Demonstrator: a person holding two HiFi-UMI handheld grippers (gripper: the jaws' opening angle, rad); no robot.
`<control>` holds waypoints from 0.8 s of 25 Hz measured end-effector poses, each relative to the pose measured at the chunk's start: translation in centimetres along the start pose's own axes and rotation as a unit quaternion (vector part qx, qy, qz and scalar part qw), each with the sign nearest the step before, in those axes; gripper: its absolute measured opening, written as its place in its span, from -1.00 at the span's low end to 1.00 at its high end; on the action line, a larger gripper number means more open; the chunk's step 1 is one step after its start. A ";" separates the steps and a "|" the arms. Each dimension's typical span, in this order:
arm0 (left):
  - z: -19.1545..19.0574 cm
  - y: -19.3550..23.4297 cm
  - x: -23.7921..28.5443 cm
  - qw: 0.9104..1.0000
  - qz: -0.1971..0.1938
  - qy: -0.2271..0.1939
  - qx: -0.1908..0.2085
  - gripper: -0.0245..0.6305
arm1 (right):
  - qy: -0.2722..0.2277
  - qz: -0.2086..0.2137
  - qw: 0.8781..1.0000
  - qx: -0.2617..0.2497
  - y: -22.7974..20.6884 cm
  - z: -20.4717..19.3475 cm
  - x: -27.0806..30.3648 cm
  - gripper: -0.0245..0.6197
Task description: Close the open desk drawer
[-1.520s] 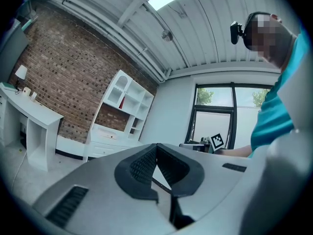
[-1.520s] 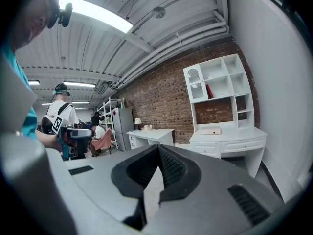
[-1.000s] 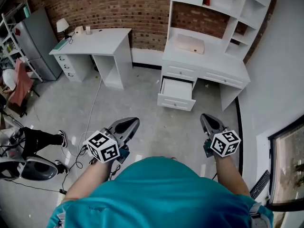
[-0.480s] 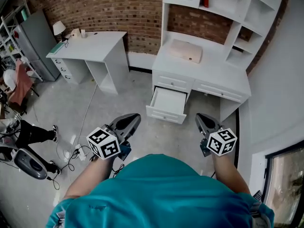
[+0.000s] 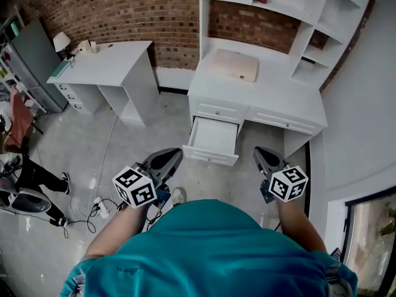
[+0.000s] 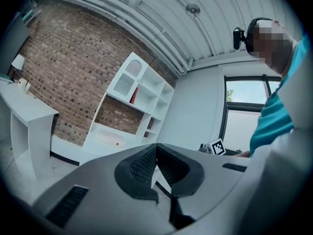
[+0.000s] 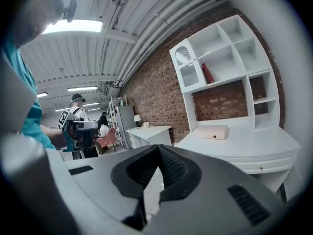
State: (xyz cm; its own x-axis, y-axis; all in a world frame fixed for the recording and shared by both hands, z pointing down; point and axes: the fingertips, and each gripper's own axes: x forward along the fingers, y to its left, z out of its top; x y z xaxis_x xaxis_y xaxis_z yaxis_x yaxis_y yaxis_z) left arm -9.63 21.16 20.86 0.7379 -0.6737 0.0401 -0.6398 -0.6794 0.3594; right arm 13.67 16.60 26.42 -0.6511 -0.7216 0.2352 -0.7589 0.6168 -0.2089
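1. Brick wall (image 5: 124, 11) backed the white surface (image 5: 272, 98). Its drawer (image 5: 212, 140) hung pulled out over the grey floor (image 5: 80, 135), under the surface's left end.
2. The left claw (image 5: 167, 158) hovered near the drawer's front-left corner, jaws pressed together on nothing.
3. The right claw (image 5: 261, 155) hovered to the drawer's right, apart from it, jaws likewise pressed together and empty.
4. Neither claw touched the drawer, so closing had not begun.
5. Risks, as I judged them:
   - An off-centre push at one corner could skew the drawer and jam it.
   - A hard shove could slam it.
   - Cables (image 5: 99, 197) on the floor left of the drawer could catch a foot.
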 end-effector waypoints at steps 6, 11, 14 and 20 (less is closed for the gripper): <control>2.5 7.2 4.6 0.998 -0.057 0.007 -0.006 -0.88 | -0.002 -0.054 0.999 -0.009 -2.5 2.4 4.9 -0.86; 5.8 13.6 8.2 0.993 -0.111 0.034 0.006 -0.88 | -0.006 -0.103 0.995 0.007 -3.6 4.8 9.6 -0.86; 6.7 17.6 9.4 0.991 -0.125 0.047 0.004 -0.88 | -0.013 -0.123 0.992 0.011 -3.9 6.3 12.8 -0.86; 5.3 21.3 11.6 0.989 -0.129 0.067 -0.017 -0.88 | 0.005 -0.129 0.992 0.000 -5.1 7.0 16.2 -0.86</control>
State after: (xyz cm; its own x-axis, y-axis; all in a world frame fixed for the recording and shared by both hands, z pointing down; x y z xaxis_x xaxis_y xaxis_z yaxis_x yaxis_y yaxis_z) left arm -15.84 -2.63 24.04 0.8994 -0.4321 0.0658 -0.4199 -0.8125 0.4043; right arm 7.05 -0.48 24.64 -0.4355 -0.8518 0.2911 -0.9002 0.4123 -0.1404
